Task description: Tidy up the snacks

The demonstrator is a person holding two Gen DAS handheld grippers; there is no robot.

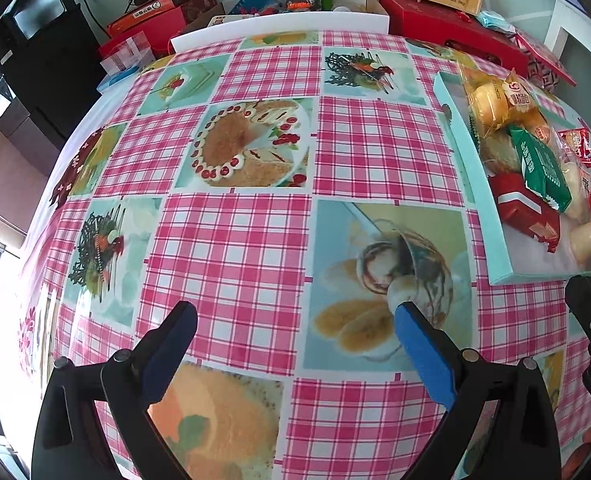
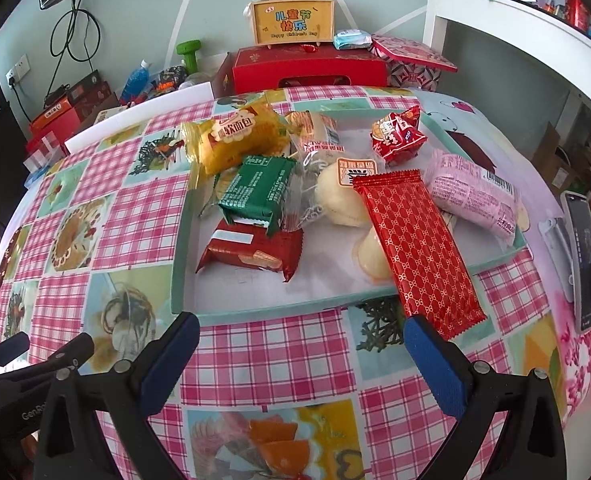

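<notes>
Right wrist view: the right gripper (image 2: 301,344) is held wide apart and empty above the checked tablecloth (image 2: 255,356), just before a shallow teal tray (image 2: 177,280). A long red patterned packet (image 2: 415,248), overhanging the tray's near rim, is seen whole only here, as is a pink packet (image 2: 471,196). Behind the tray, "Happy Children's Day" is read on a yellow case (image 2: 293,20). Left wrist view: the left gripper (image 1: 295,324) is likewise spread wide, empty, over bare cloth, with the tray (image 1: 483,216) off to its right.

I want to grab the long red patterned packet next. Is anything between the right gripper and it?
Nothing visible. The long red patterned packet overhangs the teal tray's near rim, with only bare checked tablecloth before the open right gripper.
</notes>
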